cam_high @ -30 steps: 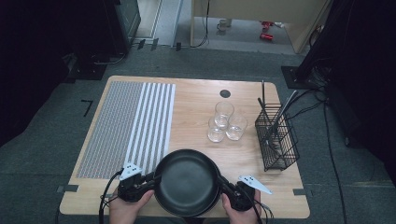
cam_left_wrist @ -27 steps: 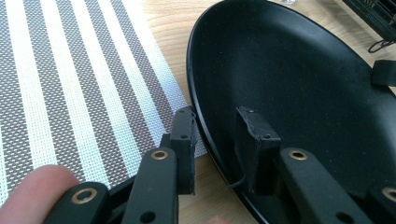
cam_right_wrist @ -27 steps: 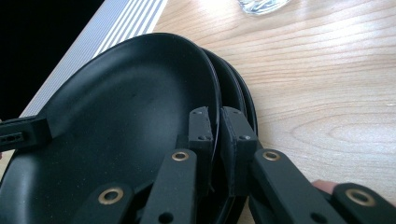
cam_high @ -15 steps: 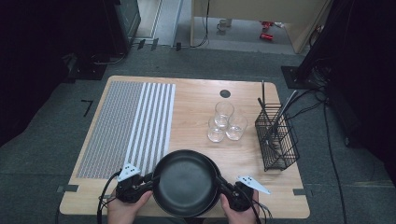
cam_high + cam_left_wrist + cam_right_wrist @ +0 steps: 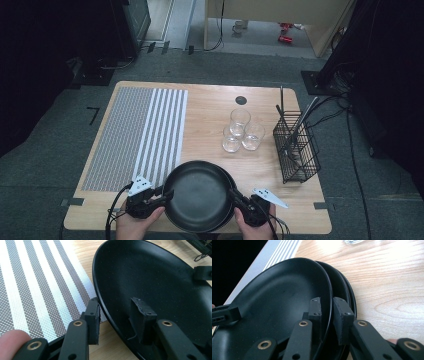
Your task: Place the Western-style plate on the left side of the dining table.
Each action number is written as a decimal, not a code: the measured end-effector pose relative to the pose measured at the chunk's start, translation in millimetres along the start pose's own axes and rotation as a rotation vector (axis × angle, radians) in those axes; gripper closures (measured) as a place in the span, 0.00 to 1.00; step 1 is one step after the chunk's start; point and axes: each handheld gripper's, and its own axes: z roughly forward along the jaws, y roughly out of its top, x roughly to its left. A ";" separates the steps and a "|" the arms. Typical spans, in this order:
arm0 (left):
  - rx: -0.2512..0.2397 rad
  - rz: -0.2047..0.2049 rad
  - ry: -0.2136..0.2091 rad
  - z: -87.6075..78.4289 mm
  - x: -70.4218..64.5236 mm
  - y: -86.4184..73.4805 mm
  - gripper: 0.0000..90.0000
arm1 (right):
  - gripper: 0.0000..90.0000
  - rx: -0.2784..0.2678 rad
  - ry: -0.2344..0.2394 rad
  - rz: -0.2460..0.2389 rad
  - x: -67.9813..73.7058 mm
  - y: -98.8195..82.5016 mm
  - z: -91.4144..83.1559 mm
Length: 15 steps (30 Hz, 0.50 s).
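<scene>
A stack of black plates (image 5: pixel 200 195) sits at the table's front edge, in the middle. My left gripper (image 5: pixel 167 194) is at the stack's left rim. In the left gripper view its jaws (image 5: pixel 116 312) straddle the top plate's (image 5: pixel 155 282) rim with gaps showing; they have just been opening. My right gripper (image 5: pixel 234 195) is at the right rim. There its jaws (image 5: pixel 328 307) also straddle the top plate (image 5: pixel 282 295), one pad inside and one outside, and have just been opening. Lower plates (image 5: pixel 344 287) peek out beneath.
A grey-and-white striped placemat (image 5: pixel 140 130) covers the left of the wooden table (image 5: pixel 210 107). Three clear glasses (image 5: pixel 240 131) stand right of centre, behind the plates. A black wire basket (image 5: pixel 296 147) holding utensils stands by the right edge.
</scene>
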 end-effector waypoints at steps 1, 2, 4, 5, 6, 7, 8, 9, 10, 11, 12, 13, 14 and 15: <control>0.001 -0.002 -0.006 0.3 0.3 -0.3 0.67 | 0.86 -0.001 0.001 0.001 0.2 -0.1 0.1; 0.001 -0.003 -0.008 0.4 0.4 -0.4 0.67 | 0.86 -0.001 0.001 0.001 0.2 -0.1 0.1; -0.002 -0.010 -0.019 0.8 1.7 -1.1 0.67 | 0.86 -0.001 0.000 0.003 0.3 -0.2 0.3; -0.006 -0.019 -0.032 0.9 3.1 -1.7 0.68 | 0.86 -0.001 -0.002 0.004 0.5 -0.4 0.4; -0.008 -0.026 -0.038 0.6 4.0 -2.1 0.68 | 0.86 -0.003 -0.003 0.002 0.7 -0.7 0.6; -0.009 -0.029 -0.041 0.3 4.6 -2.3 0.69 | 0.86 -0.005 -0.005 -0.001 0.8 -0.9 0.8; -0.008 -0.030 -0.041 -0.1 4.7 -2.3 0.69 | 0.87 -0.003 -0.008 -0.003 1.3 -1.2 0.8; -0.007 -0.031 -0.041 -0.4 4.6 -2.2 0.69 | 0.87 -0.001 -0.009 -0.003 1.9 -1.8 1.1; -0.006 -0.031 -0.040 -0.8 4.5 -2.1 0.69 | 0.87 -0.001 -0.009 -0.003 1.9 -1.8 1.1; -0.007 -0.032 -0.038 -1.5 4.6 -2.0 0.69 | 0.87 -0.002 -0.009 -0.003 2.1 -2.1 1.3; -0.007 -0.034 -0.037 -2.5 4.9 -1.9 0.69 | 0.87 -0.001 -0.009 -0.002 2.4 -2.4 1.5; -0.008 -0.037 -0.033 -4.0 5.2 -1.6 0.69 | 0.87 0.003 -0.006 0.001 3.1 -2.6 1.6; -0.008 -0.035 -0.029 -5.1 5.4 -1.3 0.69 | 0.87 0.009 -0.003 -0.001 3.7 -3.0 1.8; -0.011 -0.031 -0.017 -7.9 5.5 -0.9 0.69 | 0.87 0.019 0.007 0.000 5.3 -3.9 2.2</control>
